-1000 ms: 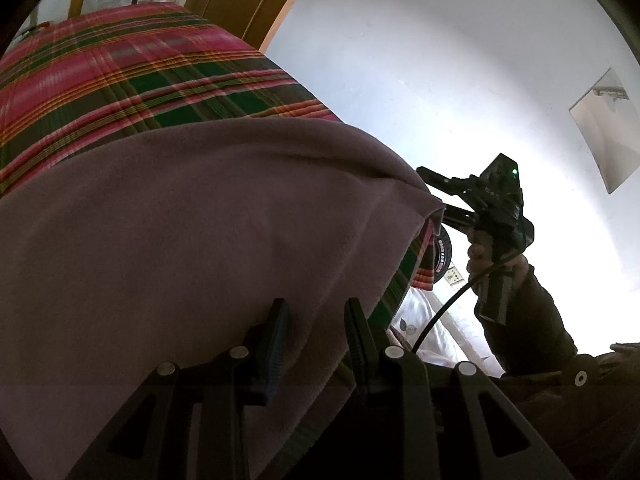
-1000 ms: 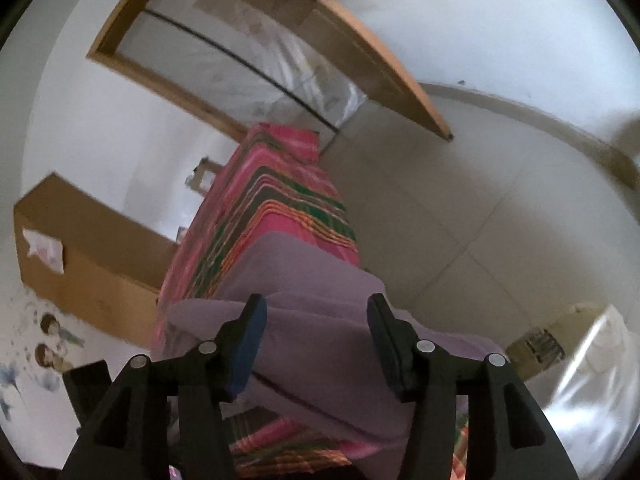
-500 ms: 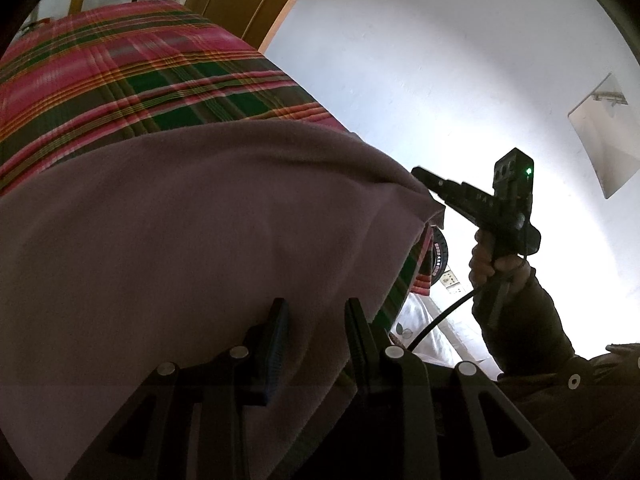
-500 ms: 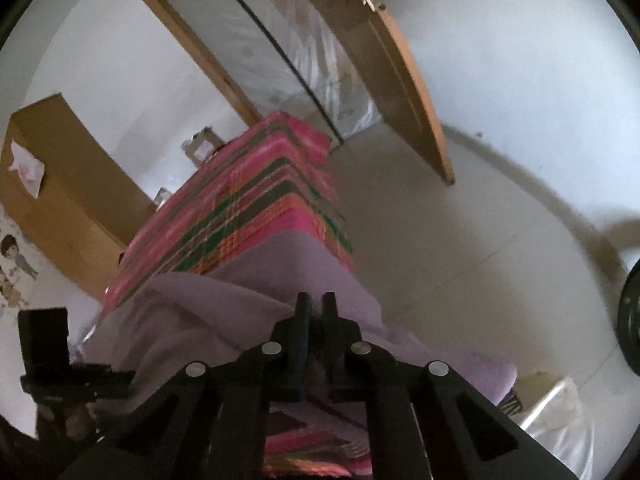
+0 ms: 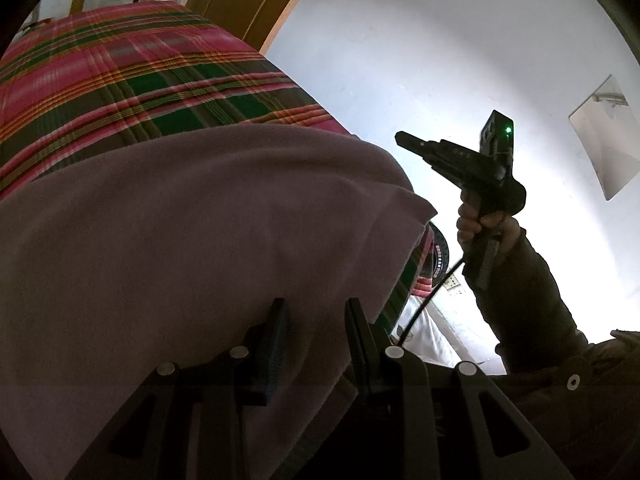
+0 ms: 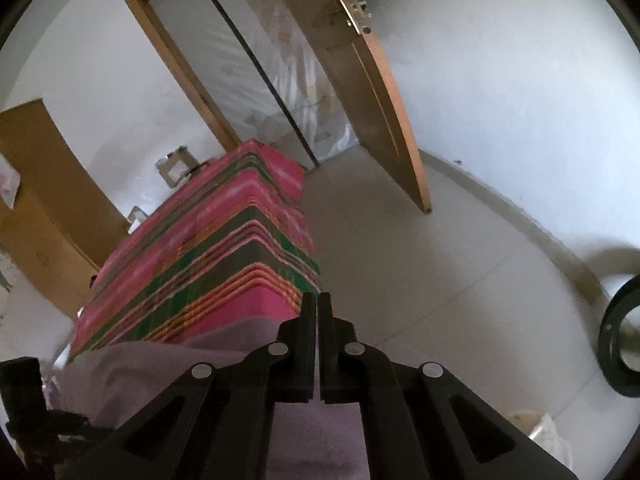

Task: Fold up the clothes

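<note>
Garment: a mauve-grey cloth (image 5: 192,248) lies spread over the near end of a long surface (image 5: 120,76) covered in pink, green and orange plaid. Its right edge droops over the side.

Left hand-held gripper (image 5: 316,334): low over the near part of the cloth, jaws about half open. Cloth shows in the gap, but whether the pads actually press on it cannot be told from this angle.

Right hand-held gripper (image 5: 404,139): held up in the air off the right side of the surface, clear of the cloth. Its jaws are fully together with nothing between them (its own camera shows only a thin slit of light between the fingers (image 6: 309,344)).

Person: a hand (image 5: 480,222) in a dark sleeve grips the right handle; a cable hangs below it.

Step in hand: judged to be setting up the next grasp for a fold, with the right side currently empty.

Doing it well: reopen the right jaws before coming down, and take the drooping right edge near its corner. Pinch one layer only, lift both sides evenly, and keep the cloth taut so the crease lands straight.

Risk: a one-sided pull could drag the cloth off the surface.
</note>
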`<action>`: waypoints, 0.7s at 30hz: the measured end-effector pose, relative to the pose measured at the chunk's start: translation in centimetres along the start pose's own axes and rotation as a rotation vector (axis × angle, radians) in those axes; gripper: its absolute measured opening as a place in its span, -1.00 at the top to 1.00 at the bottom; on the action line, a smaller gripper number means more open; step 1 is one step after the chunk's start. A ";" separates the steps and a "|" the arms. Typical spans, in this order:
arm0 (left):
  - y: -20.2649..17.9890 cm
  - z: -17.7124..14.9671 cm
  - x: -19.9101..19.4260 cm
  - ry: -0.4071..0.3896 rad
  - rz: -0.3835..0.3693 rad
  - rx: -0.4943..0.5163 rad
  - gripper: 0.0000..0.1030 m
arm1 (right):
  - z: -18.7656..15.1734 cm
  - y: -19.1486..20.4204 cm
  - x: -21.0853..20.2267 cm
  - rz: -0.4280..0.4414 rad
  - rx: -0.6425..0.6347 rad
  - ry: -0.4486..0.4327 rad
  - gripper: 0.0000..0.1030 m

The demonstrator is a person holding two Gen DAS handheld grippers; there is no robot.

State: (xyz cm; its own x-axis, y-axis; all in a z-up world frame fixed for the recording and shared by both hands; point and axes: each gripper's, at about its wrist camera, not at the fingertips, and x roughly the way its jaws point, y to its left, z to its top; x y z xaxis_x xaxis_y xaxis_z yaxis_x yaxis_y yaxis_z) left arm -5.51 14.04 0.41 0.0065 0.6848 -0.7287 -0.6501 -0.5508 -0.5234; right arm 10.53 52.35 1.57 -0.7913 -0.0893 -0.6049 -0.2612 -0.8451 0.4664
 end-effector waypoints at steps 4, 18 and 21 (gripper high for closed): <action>0.1 0.2 0.2 -0.001 -0.010 -0.004 0.43 | -0.4 -1.5 0.2 0.106 0.111 0.044 0.62; -0.1 0.5 0.2 -0.008 -0.014 -0.015 0.43 | -3.4 -0.4 0.9 0.159 0.084 0.087 0.59; -0.3 0.6 0.4 -0.008 -0.007 -0.011 0.42 | -3.3 1.4 0.7 0.107 -0.018 0.084 0.83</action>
State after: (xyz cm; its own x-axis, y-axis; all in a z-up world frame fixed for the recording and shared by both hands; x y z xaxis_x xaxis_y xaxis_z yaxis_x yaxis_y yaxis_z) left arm -5.79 14.77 0.51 0.0048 0.6926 -0.7213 -0.6418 -0.5510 -0.5334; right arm 11.44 49.36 -0.28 -0.7646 -0.2231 -0.6047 -0.1668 -0.8377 0.5200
